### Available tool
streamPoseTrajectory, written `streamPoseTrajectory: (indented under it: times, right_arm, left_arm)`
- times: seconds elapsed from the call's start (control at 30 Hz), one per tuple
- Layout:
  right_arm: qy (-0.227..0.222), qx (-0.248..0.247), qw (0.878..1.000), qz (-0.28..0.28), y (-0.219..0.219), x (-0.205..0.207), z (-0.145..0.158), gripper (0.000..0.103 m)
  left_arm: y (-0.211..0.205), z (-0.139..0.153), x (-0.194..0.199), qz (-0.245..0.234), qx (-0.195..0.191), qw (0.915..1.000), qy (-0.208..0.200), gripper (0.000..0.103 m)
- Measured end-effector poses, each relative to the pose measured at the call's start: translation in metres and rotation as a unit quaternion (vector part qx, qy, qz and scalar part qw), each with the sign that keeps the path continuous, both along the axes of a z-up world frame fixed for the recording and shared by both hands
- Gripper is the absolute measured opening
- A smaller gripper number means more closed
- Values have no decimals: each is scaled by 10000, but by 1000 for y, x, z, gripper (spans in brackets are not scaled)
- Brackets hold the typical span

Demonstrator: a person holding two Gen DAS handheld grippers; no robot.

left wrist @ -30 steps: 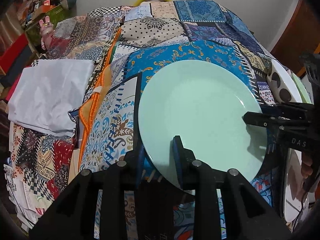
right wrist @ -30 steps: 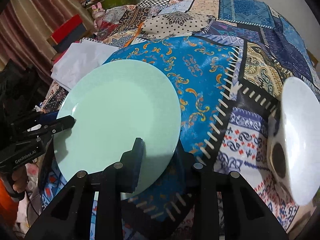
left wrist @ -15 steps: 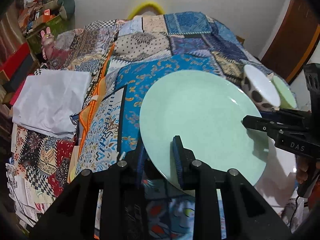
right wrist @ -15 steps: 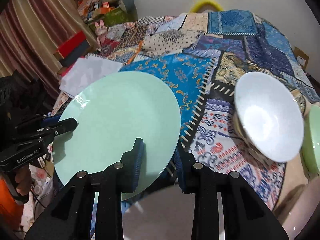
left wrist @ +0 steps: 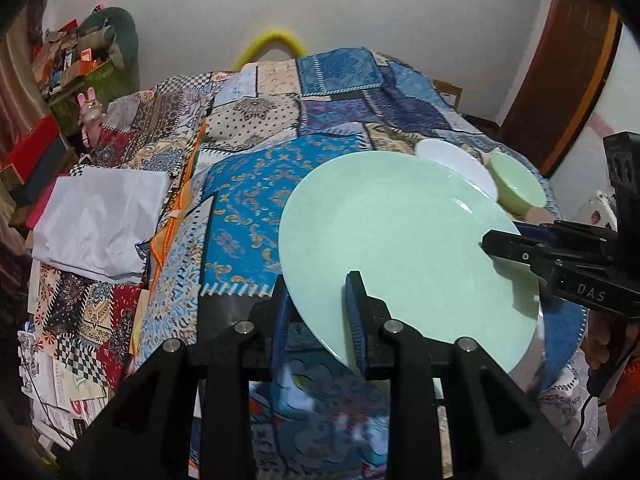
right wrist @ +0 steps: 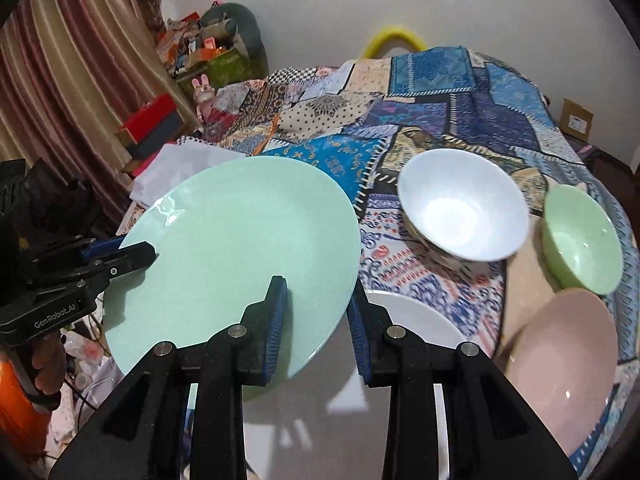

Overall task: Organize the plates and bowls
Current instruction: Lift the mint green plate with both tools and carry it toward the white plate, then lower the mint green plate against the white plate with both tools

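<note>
A large mint-green plate [left wrist: 404,240] [right wrist: 240,256] is held in the air over the patchwork-covered table. My left gripper [left wrist: 318,304] is shut on its near-left rim, and my right gripper [right wrist: 316,308] is shut on its opposite rim. Each gripper shows in the other's view, the right one [left wrist: 516,248] and the left one [right wrist: 120,256]. A white bowl [right wrist: 464,204] [left wrist: 456,160], a light green bowl [right wrist: 580,240] [left wrist: 516,186], a pink bowl [right wrist: 560,356] and a white plate [right wrist: 416,320] sit on the table to the right, the white plate partly under the green plate.
A patchwork cloth [left wrist: 248,196] covers the table. Folded white fabric [left wrist: 100,220] lies at its left edge. Cluttered boxes [right wrist: 200,52] and a curtain [right wrist: 72,80] stand at the far left; a wooden door [left wrist: 560,80] is on the right.
Both grippers have lifted the green plate off the cloth and carried it toward the bowls and the white plate, which have come into view. Both stay shut on its rim.
</note>
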State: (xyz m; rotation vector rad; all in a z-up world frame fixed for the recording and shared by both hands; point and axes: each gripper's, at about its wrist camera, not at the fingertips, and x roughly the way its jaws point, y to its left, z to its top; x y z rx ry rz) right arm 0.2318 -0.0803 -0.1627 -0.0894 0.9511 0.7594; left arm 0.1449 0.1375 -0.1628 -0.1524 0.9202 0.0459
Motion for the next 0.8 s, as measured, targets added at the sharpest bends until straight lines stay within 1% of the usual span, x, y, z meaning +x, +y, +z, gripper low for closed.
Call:
streamPoseTrajectory:
  times: [0.17, 0.4, 0.6, 0.8]
  right_arm:
    - [-84, 45, 9999, -91, -21, -13, 6, 28]
    - [-37, 96, 9996, -273, -49, -20, 2, 28]
    - [80, 146, 9990, -408, -68, -28, -7, 28]
    - [259, 203, 9980, -536, -83, -32, -21, 28]
  left_arm:
    - [-20, 7, -11, -94, -40, 9999, -48, 27]
    - [-49, 8, -21, -214, -20, 9997, -70, 27]
    - [-66, 2, -23, -345, -72, 9994, 21, 27]
    - [-80, -11, -21, -418, -125, 9989, 196, 27]
